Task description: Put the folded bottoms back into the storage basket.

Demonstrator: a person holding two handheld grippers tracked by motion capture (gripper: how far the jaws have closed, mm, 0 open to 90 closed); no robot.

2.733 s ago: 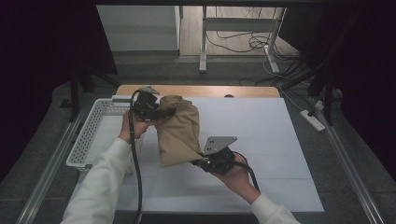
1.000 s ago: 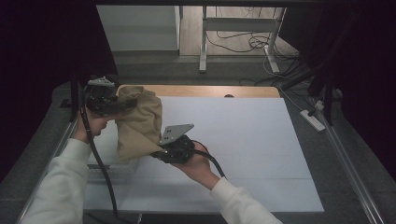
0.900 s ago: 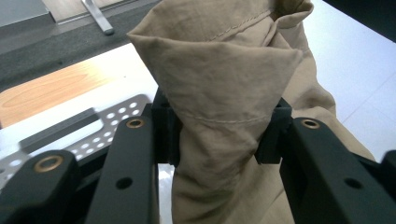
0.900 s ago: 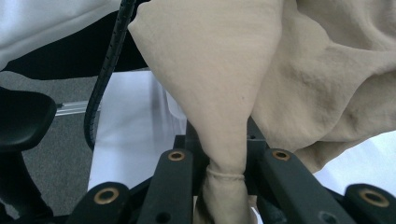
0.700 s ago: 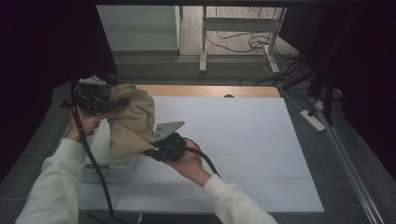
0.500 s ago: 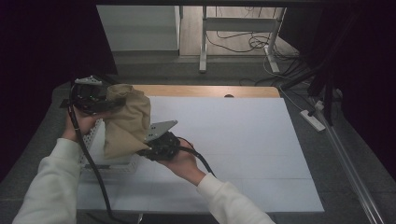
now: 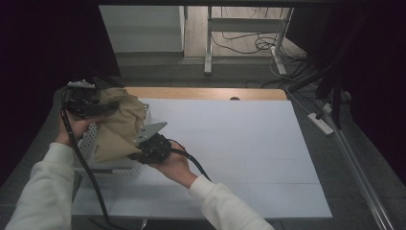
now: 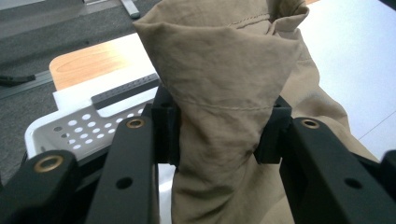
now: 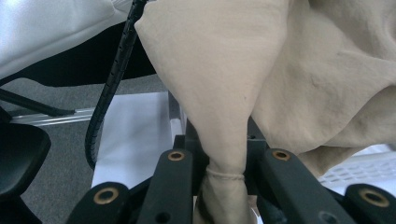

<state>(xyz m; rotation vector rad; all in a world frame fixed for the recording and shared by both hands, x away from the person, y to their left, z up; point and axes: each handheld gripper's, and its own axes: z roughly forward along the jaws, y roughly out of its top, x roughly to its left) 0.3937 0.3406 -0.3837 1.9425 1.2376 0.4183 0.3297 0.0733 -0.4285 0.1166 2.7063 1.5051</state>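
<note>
White sheeting is covering the desk (image 7: 249,143), with a basket (image 7: 103,167) sitting at its left edge. Both grippers are pinching a tan cloth (image 7: 119,129) over that basket: left gripper (image 8: 219,135) clamping the far end, right gripper (image 9: 224,163) the near. Carrying looks done; lowering and release are seemingly remaining.

White table cover (image 7: 249,143), wooden table edge (image 7: 206,93), power strip (image 7: 321,123) on grey floor (image 7: 364,163).

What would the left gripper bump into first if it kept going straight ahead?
The tan cloth already pinched in the left gripper. Beyond it probably lies the white perforated basket, though depth is unclear.
</note>
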